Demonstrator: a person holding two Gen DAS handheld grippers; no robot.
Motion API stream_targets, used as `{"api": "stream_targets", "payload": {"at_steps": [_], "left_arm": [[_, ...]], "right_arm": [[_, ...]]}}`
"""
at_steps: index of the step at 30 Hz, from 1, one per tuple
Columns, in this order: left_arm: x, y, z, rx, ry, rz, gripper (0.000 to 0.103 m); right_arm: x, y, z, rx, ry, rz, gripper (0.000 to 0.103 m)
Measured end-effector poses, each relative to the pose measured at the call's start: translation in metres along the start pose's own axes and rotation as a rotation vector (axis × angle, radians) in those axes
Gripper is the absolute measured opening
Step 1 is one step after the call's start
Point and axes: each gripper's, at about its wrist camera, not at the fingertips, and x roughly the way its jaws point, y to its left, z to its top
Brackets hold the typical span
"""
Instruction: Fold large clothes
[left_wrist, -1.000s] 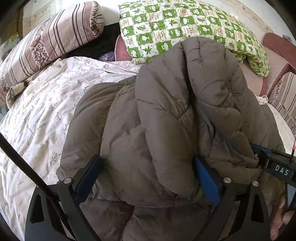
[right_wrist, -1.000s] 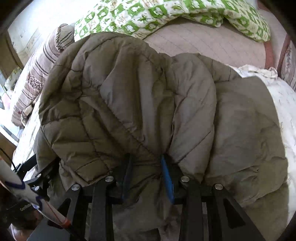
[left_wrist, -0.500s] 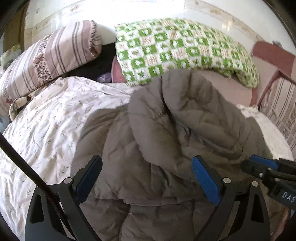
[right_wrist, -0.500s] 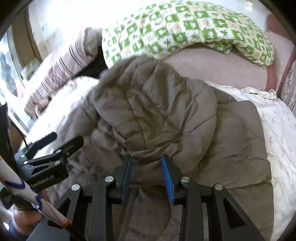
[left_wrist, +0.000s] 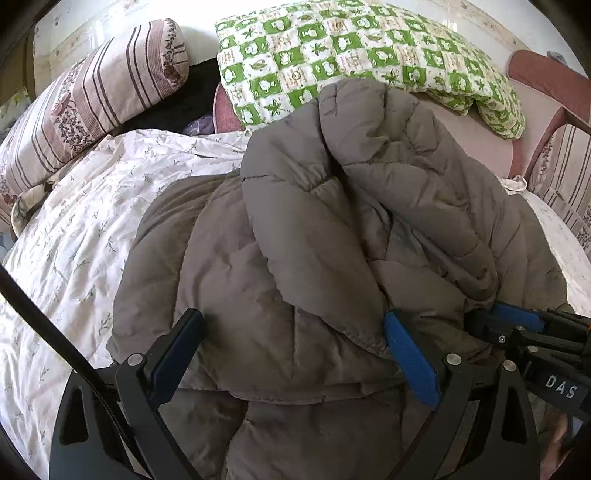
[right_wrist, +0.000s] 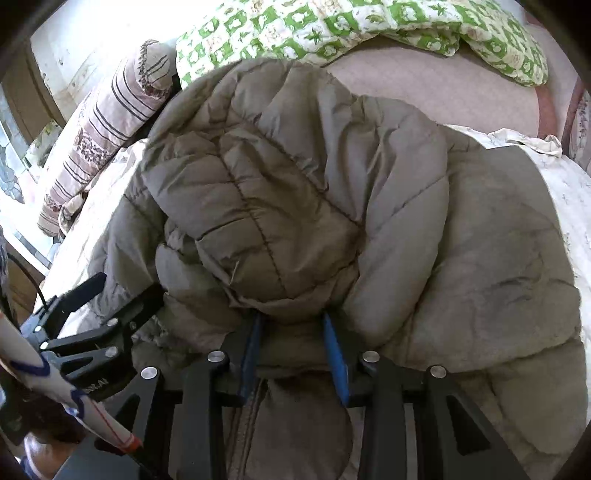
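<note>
- The bed (left_wrist: 74, 236), covered in a pale floral sheet, is seen filling the left half of the left wrist view; a green checked quilt (left_wrist: 351, 48) is bunched at upper centre and a striped pillow (left_wrist: 96, 92) lies at upper left.
- The grey puffer jacket (left_wrist: 295, 258) is spread across the centre of the bed, with a padded part heaped up over its middle.
- The step in hand is judged to be a fold of that raised part over the body; next, it would need to be carried across, laid flat and let go.
- Compared with half a second ago, the heap is lifted higher and nearer both cameras.
- The left gripper (left_wrist: 291, 350) is held wide apart, nothing pinched, straddling the jacket's lower centre.
- The right gripper (right_wrist: 291, 350) is clenched on a bunch of jacket at lower centre.
</note>
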Motion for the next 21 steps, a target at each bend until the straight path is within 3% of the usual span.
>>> {"api": "stream_targets", "payload": {"at_steps": [4,12,16,21], "left_arm": [[-0.017,0.005,0.002,-0.040,0.009,-0.049,0.098],[-0.075,0.003,-0.007,-0.021,-0.040,-0.069,0.098],[-0.105,0.000,-0.030,0.019,-0.046,-0.064,0.098],[-0.132,0.010,-0.077,-0.004,0.027,-0.072,0.098]], "right_arm": [[-0.039,0.000,-0.006,0.017,-0.030,0.033,0.043],[-0.115,0.002,-0.080,0.012,-0.002,0.044,0.049],[-0.134,0.003,-0.126,0.010,0.031,0.035,0.050],[-0.149,0.001,-0.170,0.023,0.060,0.036,0.050]]}}
